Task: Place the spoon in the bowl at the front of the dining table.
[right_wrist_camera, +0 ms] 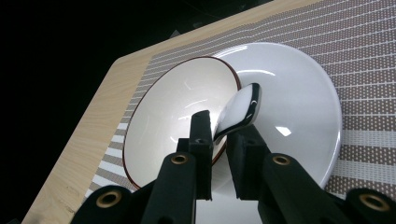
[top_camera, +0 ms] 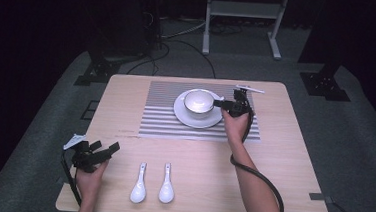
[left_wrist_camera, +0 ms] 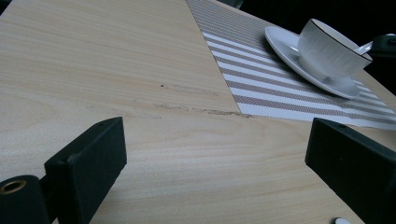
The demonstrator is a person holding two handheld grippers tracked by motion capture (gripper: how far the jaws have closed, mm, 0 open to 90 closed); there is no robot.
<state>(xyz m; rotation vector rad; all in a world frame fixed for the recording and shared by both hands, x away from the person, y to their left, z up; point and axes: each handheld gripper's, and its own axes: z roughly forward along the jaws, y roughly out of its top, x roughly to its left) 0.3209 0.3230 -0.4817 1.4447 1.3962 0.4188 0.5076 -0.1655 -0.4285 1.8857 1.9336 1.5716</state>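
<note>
Two white ceramic spoons wait on the pale wooden tabletop by the released left tool, while the right tool grasps a third white spoon over the white dark-rimmed bowl.

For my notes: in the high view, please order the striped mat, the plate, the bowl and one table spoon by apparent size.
1. striped mat
2. plate
3. bowl
4. spoon

The second table spoon looks the same size.

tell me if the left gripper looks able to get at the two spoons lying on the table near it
Probably yes. The left gripper is open and holds nothing, and the two spoons lie on bare table just beside it, with nothing between them.
</note>
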